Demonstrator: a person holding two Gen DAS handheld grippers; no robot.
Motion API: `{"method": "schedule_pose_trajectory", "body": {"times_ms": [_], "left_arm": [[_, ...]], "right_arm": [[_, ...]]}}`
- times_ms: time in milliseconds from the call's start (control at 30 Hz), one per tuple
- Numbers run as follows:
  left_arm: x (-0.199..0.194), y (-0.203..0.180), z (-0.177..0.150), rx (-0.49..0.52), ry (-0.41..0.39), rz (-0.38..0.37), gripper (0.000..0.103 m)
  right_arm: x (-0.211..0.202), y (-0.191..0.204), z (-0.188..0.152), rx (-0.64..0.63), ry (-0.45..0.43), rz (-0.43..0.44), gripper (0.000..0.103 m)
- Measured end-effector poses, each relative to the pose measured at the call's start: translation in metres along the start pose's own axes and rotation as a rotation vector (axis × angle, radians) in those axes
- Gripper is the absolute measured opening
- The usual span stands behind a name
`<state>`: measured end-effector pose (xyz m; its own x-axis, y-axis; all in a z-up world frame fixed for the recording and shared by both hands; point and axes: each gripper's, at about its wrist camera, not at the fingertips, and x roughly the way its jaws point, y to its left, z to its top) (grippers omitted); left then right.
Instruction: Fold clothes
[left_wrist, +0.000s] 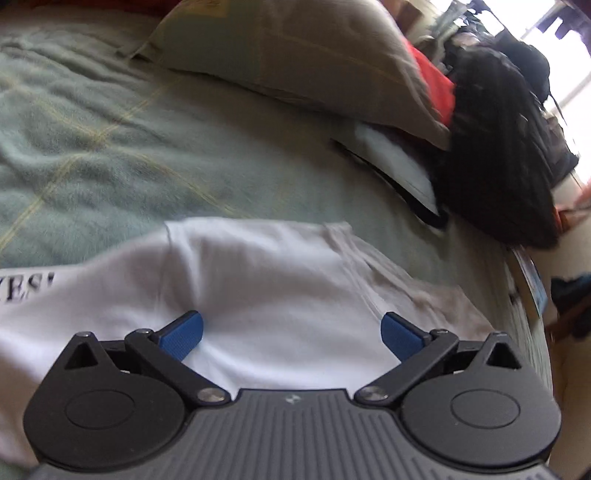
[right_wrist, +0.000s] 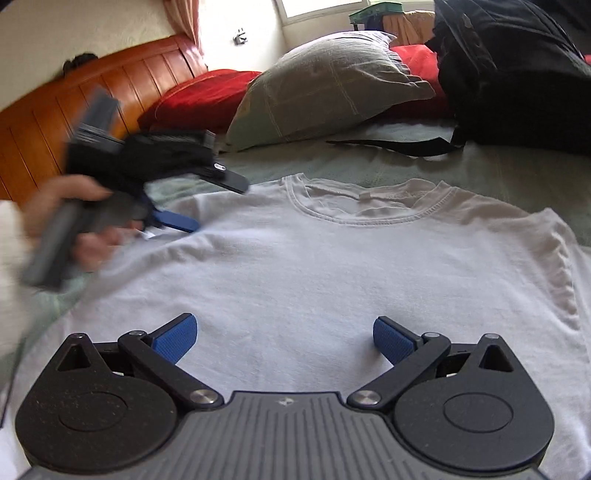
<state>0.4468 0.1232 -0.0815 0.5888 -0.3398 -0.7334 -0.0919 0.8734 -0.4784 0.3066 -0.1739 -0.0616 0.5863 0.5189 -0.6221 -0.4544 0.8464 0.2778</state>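
A white T-shirt (right_wrist: 314, 266) is seen spread flat on a green blanket (left_wrist: 110, 147), collar away from the right claw (right_wrist: 284, 338), whose blue pads are parted wide with nothing between them. The cloth lies directly beneath and ahead of that claw. The left claw (left_wrist: 291, 334) is likewise released, its pads held apart above the shirt's side, where a sleeve (left_wrist: 406, 288) is seen just ahead and to its right. Printed black letters (left_wrist: 26, 290) show far to its left.

From the right claw's view, the left claw is seen to the far left, gripped by a hand (right_wrist: 74, 214) and blurred.

Several risks can be judged. Blanket could be pinched together with the shirt, since both are soft and lie in contact. A single layer might be caught, so the fold would be skewed. The two claws could be knocked together if brought across the cloth.

Beyond the collar, a grey pillow (right_wrist: 332, 85), red pillows (right_wrist: 199, 92) and a black backpack (right_wrist: 517, 66) with its strap (right_wrist: 391, 144) are crowded near, leaving little room ahead.
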Motion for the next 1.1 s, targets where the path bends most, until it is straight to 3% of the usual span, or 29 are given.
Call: {"method": "schedule_pose_trajectory", "body": {"times_ms": [133, 300, 467, 600, 767, 933, 1100], "left_arm": [[0.02, 0.006, 0.023, -0.031, -0.062, 0.014, 0.102], [0.026, -0.005, 0.034, 0.03, -0.105, 0.137, 0.1], [-0.006, -0.024, 0.028, 0.099, -0.138, 0.081, 0.102], [-0.007, -0.034, 0.024, 0.099, -0.082, 0.016, 0.102], [0.023, -0.026, 0.02, 0.013, 0.0, -0.024, 0.102], [0.036, -0.025, 0.019, 0.01, -0.104, 0.008, 0.102], [0.027, -0.044, 0.02, 0.045, -0.117, 0.019, 0.101]], "right_arm": [[-0.001, -0.006, 0.0, 0.046, -0.009, 0.014, 0.103], [-0.003, -0.013, 0.002, 0.081, -0.021, 0.017, 0.103], [-0.012, -0.018, 0.004, 0.119, -0.065, 0.023, 0.103], [-0.01, -0.018, 0.003, 0.128, -0.054, 0.033, 0.103], [-0.012, -0.023, 0.004, 0.149, -0.061, 0.03, 0.103], [-0.01, -0.024, 0.003, 0.154, -0.047, 0.034, 0.103], [-0.013, -0.022, 0.003, 0.139, -0.057, 0.033, 0.103]]}}
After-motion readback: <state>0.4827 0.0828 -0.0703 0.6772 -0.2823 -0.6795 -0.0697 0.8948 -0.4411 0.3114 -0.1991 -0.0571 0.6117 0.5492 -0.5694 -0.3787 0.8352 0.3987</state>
